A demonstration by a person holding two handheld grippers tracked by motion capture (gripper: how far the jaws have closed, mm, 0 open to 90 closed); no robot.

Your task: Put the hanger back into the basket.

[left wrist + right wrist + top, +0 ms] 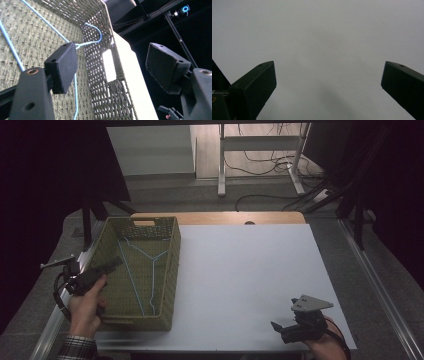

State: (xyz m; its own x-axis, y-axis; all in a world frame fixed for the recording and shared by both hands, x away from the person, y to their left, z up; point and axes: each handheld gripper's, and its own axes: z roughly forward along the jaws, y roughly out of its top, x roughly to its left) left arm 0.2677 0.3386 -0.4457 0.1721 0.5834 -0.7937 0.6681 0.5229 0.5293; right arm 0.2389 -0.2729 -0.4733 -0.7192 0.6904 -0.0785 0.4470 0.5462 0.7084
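Left gripper (pixel 112 67), held over the near left wall of the basket (pixel 172 270): jaws spread wide, nothing between the pads. In the left gripper view one jaw stands over the basket's woven floor, in front of the blue wire hanger (pixel 75 45) without clasping it; the other jaw stands outside the basket's wall. The hanger (pixel 145 270) lies flat on the basket floor, hook toward the far end, near the handle slot. The basket sits at the left edge of the white table top (pixel 250 280). Right gripper (pixel 282 330), held in the person's right hand at the near right corner of the table: jaws spread wide and empty, pointing over bare white surface (pixel 324 37), well apart from the basket.
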